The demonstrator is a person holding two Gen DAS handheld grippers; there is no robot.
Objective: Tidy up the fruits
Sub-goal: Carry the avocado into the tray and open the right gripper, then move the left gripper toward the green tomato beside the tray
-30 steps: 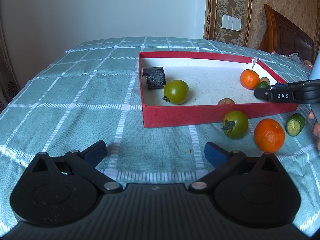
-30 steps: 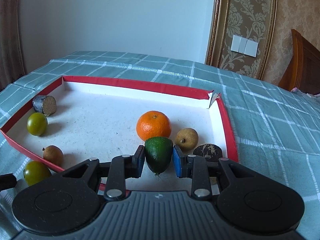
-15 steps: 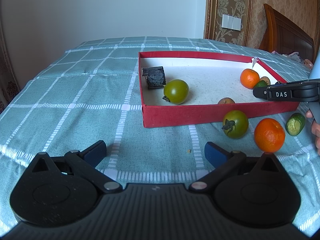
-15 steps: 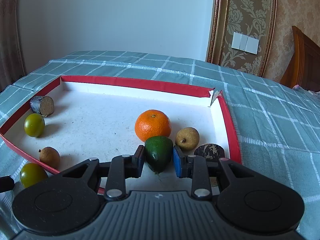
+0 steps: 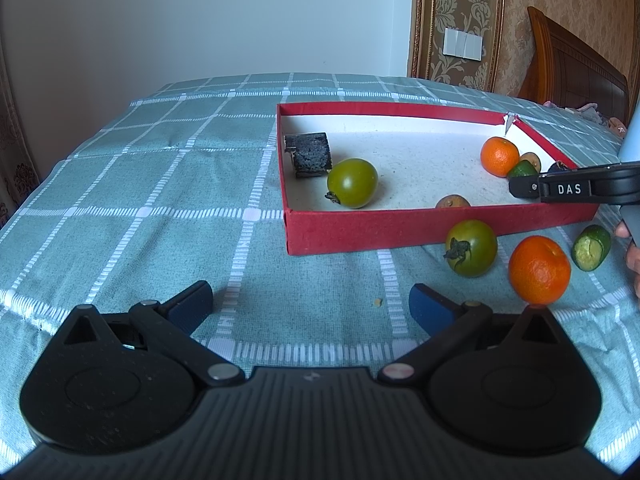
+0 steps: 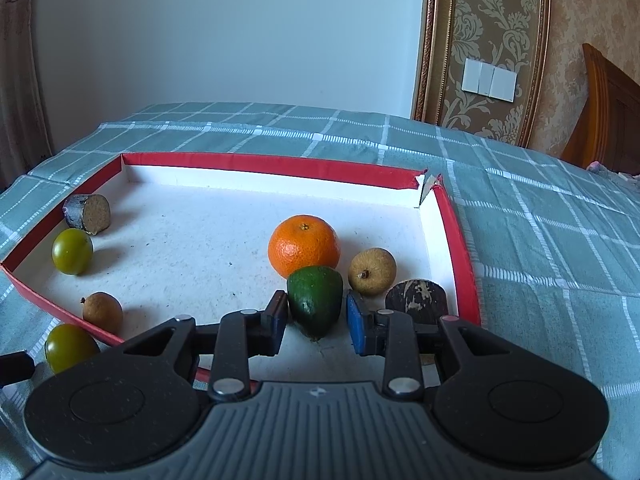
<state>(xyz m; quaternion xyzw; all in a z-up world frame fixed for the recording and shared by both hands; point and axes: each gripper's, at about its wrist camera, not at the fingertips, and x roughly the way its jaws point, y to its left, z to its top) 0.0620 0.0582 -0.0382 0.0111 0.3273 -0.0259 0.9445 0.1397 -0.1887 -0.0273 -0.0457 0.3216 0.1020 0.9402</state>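
A red tray [image 6: 260, 160] with a white floor lies on the checked cloth. My right gripper [image 6: 317, 312] is over its near right corner, jaws opening around a green fruit piece [image 6: 316, 300] that rests on the floor, with a thin gap at the right pad. Behind it sit an orange [image 6: 304, 246], a longan [image 6: 372, 270] and a dark piece [image 6: 416, 300]. My left gripper [image 5: 310, 296] stands open and empty over the cloth. Outside the tray [image 5: 400, 232] lie a green tomato [image 5: 471, 247], an orange [image 5: 539, 269] and a cut green piece [image 5: 591, 247].
The tray's left side holds a green tomato [image 5: 352, 182], a dark chunk [image 5: 308, 154] and a second longan [image 6: 102, 312]. A person's hand [image 5: 630, 248] shows at the right edge. A wooden headboard [image 5: 572, 68] and a wall stand behind the bed.
The right gripper's pads have parted slightly from the green fruit piece, which now sits on the tray floor. The left gripper has not moved.
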